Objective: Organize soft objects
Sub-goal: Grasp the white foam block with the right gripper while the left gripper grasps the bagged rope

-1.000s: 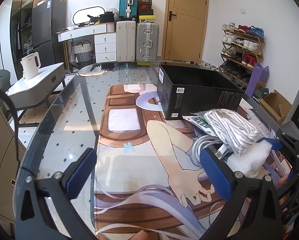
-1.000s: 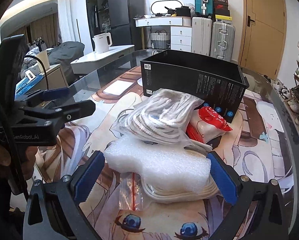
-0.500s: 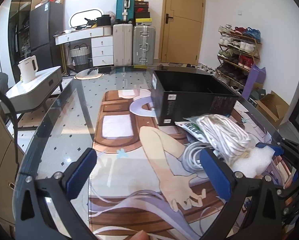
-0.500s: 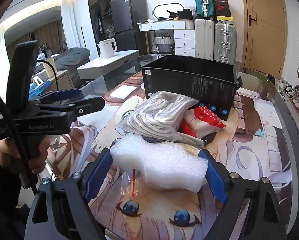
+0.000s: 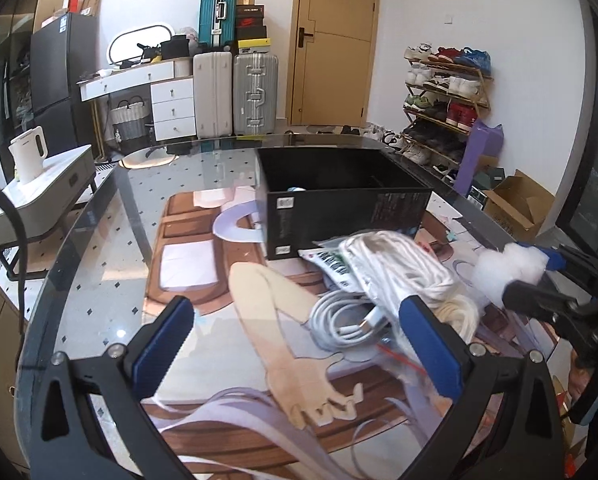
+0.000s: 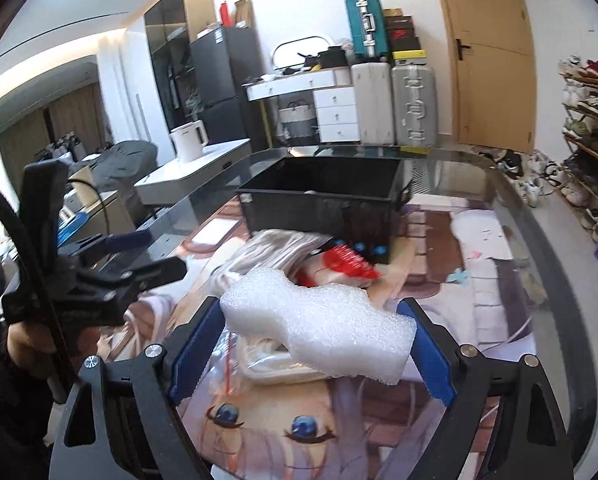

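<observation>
The foam block (image 6: 319, 330) looked ready to slip: the right tongs (image 6: 313, 350) pinched only its two ends, it sagged and twisted between the blue pads, and a jolt on the way to the black box (image 6: 323, 204) could have dropped it onto the bagged white cord (image 5: 403, 268) and red packet (image 6: 345, 264) lying heaped on the bench (image 5: 99, 280) just before the box. Those tongs were partly closed, pressing the foam. The left tongs (image 5: 299, 346) stood spread wide and empty, low over the mat beside the cable coil (image 5: 345, 322).
</observation>
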The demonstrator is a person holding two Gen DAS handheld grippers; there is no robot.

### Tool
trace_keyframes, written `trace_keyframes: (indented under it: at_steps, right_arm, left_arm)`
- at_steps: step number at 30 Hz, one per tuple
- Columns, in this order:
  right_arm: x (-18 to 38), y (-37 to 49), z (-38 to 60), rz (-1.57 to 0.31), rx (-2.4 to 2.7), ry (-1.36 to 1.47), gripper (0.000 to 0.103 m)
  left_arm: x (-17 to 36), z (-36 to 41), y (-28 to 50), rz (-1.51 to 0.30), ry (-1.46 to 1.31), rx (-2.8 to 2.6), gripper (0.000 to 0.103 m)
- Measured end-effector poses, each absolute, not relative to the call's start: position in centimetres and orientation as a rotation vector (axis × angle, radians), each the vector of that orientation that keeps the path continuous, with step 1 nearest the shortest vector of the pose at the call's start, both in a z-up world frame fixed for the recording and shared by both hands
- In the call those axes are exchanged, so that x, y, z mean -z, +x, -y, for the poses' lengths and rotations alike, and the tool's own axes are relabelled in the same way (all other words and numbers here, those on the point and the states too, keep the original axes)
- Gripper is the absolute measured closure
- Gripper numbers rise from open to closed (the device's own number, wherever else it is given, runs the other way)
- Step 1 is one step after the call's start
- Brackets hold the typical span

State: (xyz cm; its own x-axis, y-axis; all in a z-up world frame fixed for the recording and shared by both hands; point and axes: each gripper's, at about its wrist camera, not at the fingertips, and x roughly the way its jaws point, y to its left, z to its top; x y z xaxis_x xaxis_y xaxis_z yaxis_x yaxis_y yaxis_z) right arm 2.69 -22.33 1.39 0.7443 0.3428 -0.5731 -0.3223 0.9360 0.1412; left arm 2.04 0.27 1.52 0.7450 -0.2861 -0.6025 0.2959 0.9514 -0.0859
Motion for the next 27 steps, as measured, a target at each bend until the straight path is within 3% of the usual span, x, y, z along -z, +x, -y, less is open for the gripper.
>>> trace_keyframes:
  at_steps: [27]
  right_arm:
    - [-1.6,4.3,26.3,-0.6,-0.272,0.068,0.014]
  left_arm:
    - [-1.9,6.7,7.0,-0.744,0.023,0.367,0.0]
